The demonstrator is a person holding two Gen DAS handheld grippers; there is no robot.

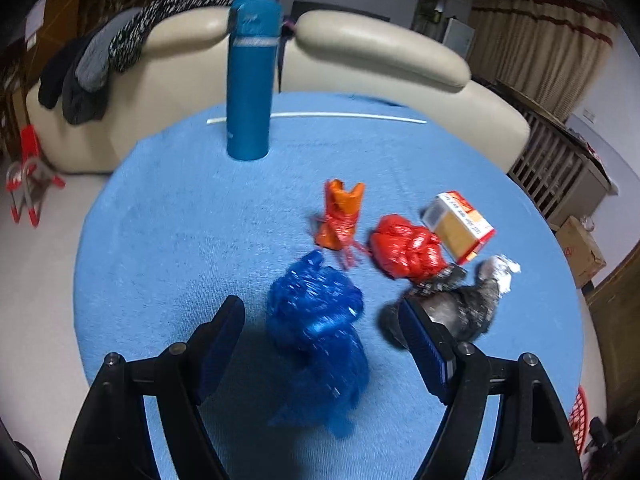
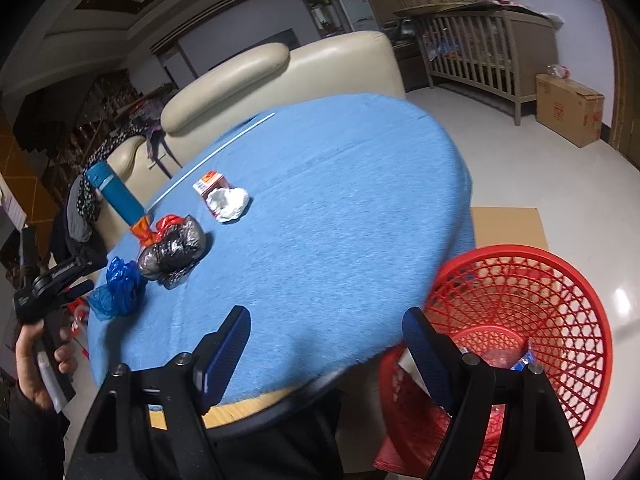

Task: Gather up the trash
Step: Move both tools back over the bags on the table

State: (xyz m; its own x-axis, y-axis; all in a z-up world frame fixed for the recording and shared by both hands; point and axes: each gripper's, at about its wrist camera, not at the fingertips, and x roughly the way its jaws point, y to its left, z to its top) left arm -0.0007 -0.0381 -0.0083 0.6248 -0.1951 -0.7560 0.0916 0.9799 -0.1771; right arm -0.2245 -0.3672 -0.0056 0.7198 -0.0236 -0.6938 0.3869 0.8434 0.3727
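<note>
On the round blue table [image 1: 168, 240], a crumpled blue plastic bag [image 1: 320, 332] lies between the fingers of my left gripper [image 1: 320, 312]. That gripper is open, with a gap on each side of the bag. Beyond it lie an orange wrapper [image 1: 342, 216], a red bag [image 1: 404, 248], a small box [image 1: 460, 224], a grey-black bag [image 1: 468, 308] and a white tissue [image 1: 506, 272]. My right gripper [image 2: 326, 316] stands open and empty over the table's near edge, beside the red mesh basket [image 2: 560, 280] on the floor. The right wrist view shows the left gripper [image 2: 86, 276] at the blue bag [image 2: 120, 292].
A tall blue flask [image 1: 250, 80] stands at the table's far side, with a thin white stick [image 1: 320, 117] behind it. A cream sofa [image 1: 380, 48] curves around the back. The floor holds a cardboard box [image 2: 568, 110] and a wooden crib [image 2: 480, 48]. The basket holds some wrappers [image 2: 520, 356].
</note>
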